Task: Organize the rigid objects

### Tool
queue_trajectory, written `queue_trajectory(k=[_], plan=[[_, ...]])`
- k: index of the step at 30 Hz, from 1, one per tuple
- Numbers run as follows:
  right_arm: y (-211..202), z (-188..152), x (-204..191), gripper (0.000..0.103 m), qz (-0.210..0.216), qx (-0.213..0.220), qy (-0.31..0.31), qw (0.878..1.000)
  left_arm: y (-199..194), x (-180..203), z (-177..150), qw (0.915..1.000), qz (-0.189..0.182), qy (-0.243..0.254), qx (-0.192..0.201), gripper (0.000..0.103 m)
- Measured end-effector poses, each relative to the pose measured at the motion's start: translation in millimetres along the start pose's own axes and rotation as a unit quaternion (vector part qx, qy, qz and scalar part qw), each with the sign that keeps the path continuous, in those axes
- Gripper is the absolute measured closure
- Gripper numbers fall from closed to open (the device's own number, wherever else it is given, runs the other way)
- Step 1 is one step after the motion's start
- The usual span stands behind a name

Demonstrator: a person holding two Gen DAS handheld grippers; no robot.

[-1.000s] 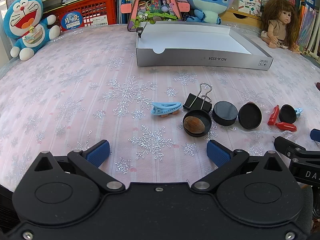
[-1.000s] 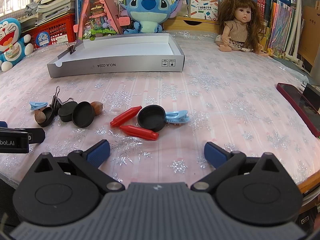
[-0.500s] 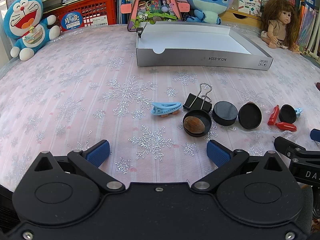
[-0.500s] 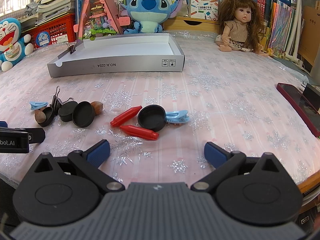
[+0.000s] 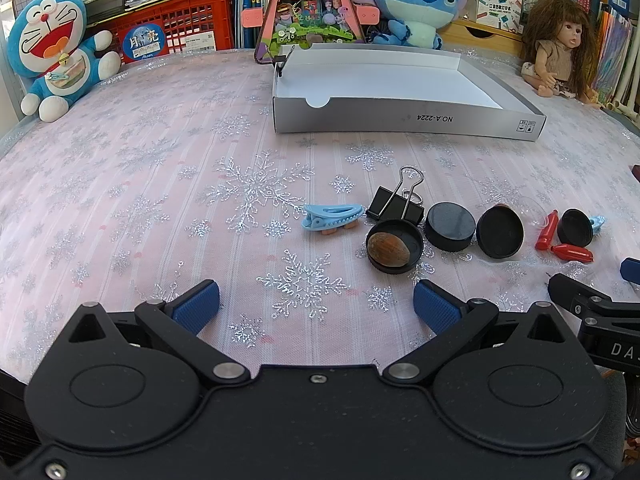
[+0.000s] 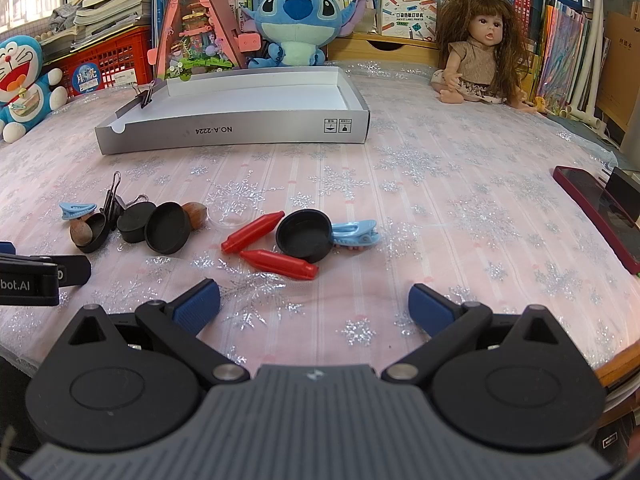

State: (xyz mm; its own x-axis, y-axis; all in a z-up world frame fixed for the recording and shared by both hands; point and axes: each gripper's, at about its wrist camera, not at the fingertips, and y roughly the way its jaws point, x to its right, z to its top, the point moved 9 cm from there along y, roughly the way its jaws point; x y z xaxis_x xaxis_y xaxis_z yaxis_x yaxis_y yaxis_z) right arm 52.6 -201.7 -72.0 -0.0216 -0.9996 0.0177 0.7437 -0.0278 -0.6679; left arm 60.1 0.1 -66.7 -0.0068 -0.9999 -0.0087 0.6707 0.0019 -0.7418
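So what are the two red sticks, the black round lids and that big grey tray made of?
Red sticks: likely wax or plastic, crayon-shaped with a slight sheen. Black round lids: probably moulded plastic, matt, with thin even rims. Grey tray: cardboard, judging by its folded walls, white inside and printed code.

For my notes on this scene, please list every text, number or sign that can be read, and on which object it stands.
"NO.A-2224", printed upside down: front wall of the grey box.
Two small square handling symbols: same wall, right end.
"bot.AI", cut off by the frame edge: left gripper.
"DA", cut off: right gripper.
"Moon": round blue sticker on the red crate.
Book spines and the printer box: too small to read.
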Motion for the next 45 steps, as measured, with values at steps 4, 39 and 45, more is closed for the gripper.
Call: queue_trajectory(k=[4, 39, 45], plan=[[0, 0, 0, 0.0, 0.0, 0.0, 0.0, 1.0, 0, 0, 0, 1.0, 0.0, 0.0, 0.0, 0.0], [-4, 0, -3, 0.0, -0.004, 0.005, 0.011, 1.0, -3, -2, 3, 0.9998, -0.018, 0.005, 0.006, 0.003], [-14, 9, -13, 0.005, 0.02, 0.034, -0.001, 0.999, -9, 4, 6, 0.9987, -0.05, 0.004, 0.012, 0.017]])
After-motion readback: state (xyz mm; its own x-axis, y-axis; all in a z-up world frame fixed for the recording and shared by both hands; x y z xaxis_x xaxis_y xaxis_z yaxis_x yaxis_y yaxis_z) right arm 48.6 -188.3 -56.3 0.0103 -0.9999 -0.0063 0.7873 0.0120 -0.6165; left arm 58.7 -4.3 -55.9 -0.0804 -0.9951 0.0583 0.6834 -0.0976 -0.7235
